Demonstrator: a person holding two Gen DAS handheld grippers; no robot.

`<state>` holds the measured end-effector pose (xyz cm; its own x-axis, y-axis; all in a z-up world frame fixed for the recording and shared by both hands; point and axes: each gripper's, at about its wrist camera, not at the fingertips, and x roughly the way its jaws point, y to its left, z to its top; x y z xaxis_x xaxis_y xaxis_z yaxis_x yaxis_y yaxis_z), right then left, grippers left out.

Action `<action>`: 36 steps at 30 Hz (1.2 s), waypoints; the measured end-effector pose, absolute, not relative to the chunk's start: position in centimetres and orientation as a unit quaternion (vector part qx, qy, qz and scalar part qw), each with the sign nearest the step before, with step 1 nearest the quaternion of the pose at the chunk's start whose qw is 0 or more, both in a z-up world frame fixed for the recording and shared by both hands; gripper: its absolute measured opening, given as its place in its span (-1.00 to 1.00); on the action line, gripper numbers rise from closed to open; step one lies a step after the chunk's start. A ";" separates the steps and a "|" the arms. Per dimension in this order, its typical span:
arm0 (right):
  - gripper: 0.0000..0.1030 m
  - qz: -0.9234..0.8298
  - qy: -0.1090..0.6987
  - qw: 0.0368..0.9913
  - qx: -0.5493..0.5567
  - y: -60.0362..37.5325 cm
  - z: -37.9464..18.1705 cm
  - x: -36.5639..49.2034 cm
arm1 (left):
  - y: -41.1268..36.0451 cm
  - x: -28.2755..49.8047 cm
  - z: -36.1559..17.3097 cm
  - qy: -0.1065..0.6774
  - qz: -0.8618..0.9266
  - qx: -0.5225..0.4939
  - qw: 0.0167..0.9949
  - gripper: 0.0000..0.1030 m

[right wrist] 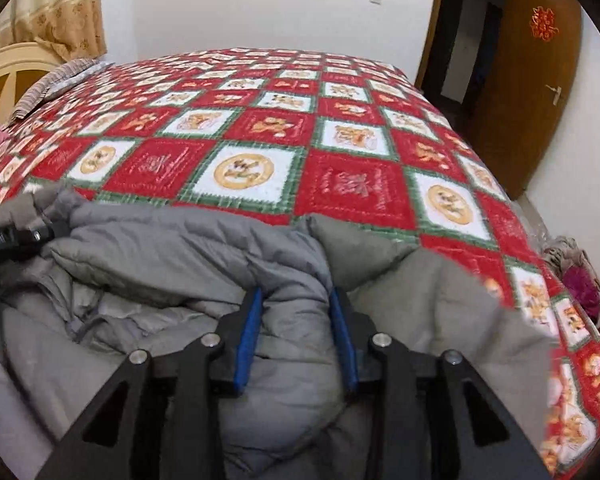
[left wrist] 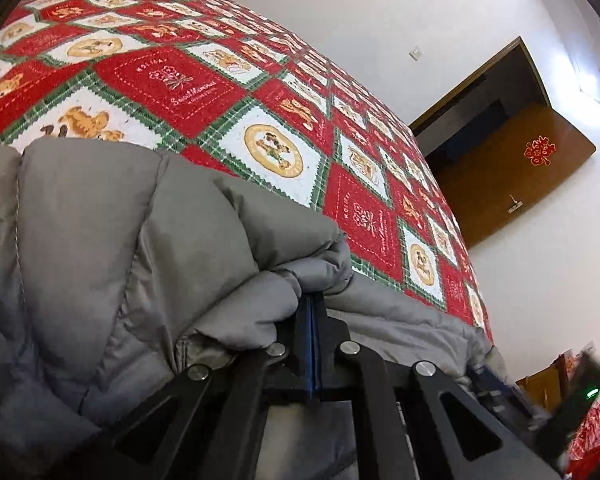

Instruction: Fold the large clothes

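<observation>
Left wrist: your left gripper (left wrist: 313, 304) is clamped on the jacket (left wrist: 100, 248), which lies on the quilt (left wrist: 204, 92); a door (left wrist: 512, 176) stands beyond it.

Right wrist: your right gripper (right wrist: 296, 300) sits apart around a jacket (right wrist: 188, 252) fold; a curtain (right wrist: 60, 12) hangs behind the quilt (right wrist: 260, 128).

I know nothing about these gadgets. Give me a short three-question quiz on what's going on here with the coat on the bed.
1. True or false: the left gripper is shut on the grey puffer jacket.
2. Multiple choice: the right gripper is A) shut flat on the jacket, B) part open around a thick fold of it, C) clear of it.
3. Fill in: the jacket lies on a red, white and green ____.

Key: 1 true; 2 B; 3 bedspread.
</observation>
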<state>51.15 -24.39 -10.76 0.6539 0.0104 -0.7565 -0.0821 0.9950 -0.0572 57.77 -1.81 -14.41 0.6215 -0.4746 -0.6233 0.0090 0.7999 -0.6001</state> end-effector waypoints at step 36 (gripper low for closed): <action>-0.36 0.059 0.441 0.890 0.104 -21.8 -12.9 51.1 | -4.3 57.8 -13.5 0.411 -0.100 -0.182 0.888 -0.94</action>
